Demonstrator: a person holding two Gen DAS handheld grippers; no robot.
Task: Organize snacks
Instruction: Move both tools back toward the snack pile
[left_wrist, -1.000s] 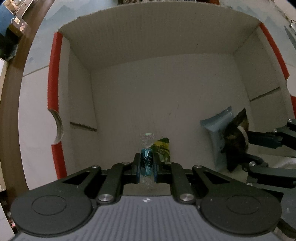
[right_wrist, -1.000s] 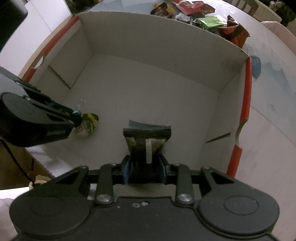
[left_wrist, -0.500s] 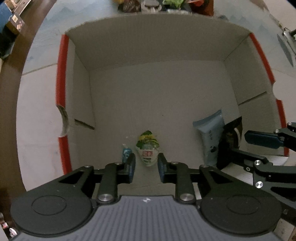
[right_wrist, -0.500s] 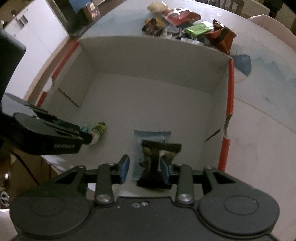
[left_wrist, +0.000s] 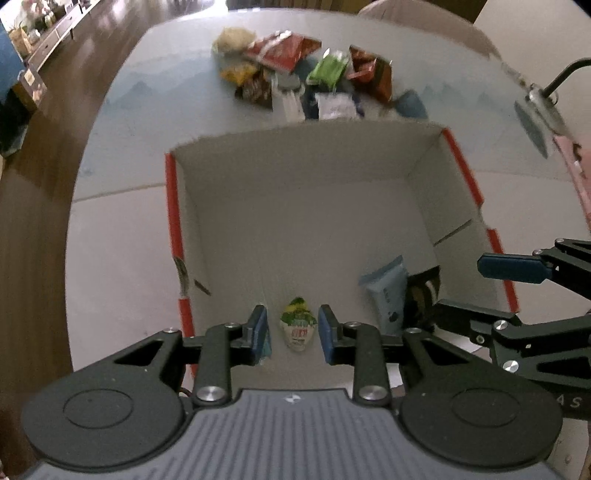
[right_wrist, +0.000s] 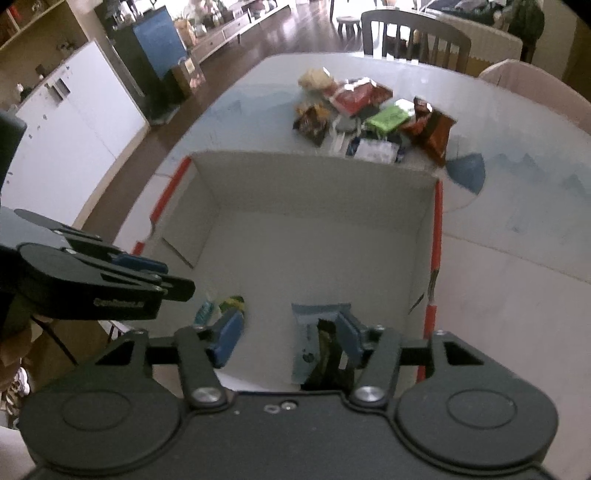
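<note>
Both grippers hang over the near edge of the cardboard box (left_wrist: 424, 192), and neither one has anything in its grasp. The left gripper (left_wrist: 291, 328) has its jaws spread apart, and the small green-and-white snack packet (left_wrist: 298, 326) lies flat on the box floor below the gap between them, close to the near wall. A little blue wrapped sweet (right_wrist: 204, 311) lies just beside that packet, on its left, partly hidden behind the left finger. The right gripper (right_wrist: 284, 338) is spread wider; the pale blue snack bar (left_wrist: 386, 291) and a dark brown wrapper (right_wrist: 325, 358) sit under its right finger, in the near right corner of the box, the dark one touching the blue one. These four pieces look set down along the near wall so that the rest of the floor stays free for more.

Farther back the box floor is bare up to the far wall. Beyond that wall, at the middle of the far part of the table (right_wrist: 517, 206), lies the pile of loose snacks (right_wrist: 369, 110): a red bag, a bright green packet, brown and yellow wrappers, a white pouch. I judge the sorting is only begun, and both grippers are well apart from that pile.
</note>
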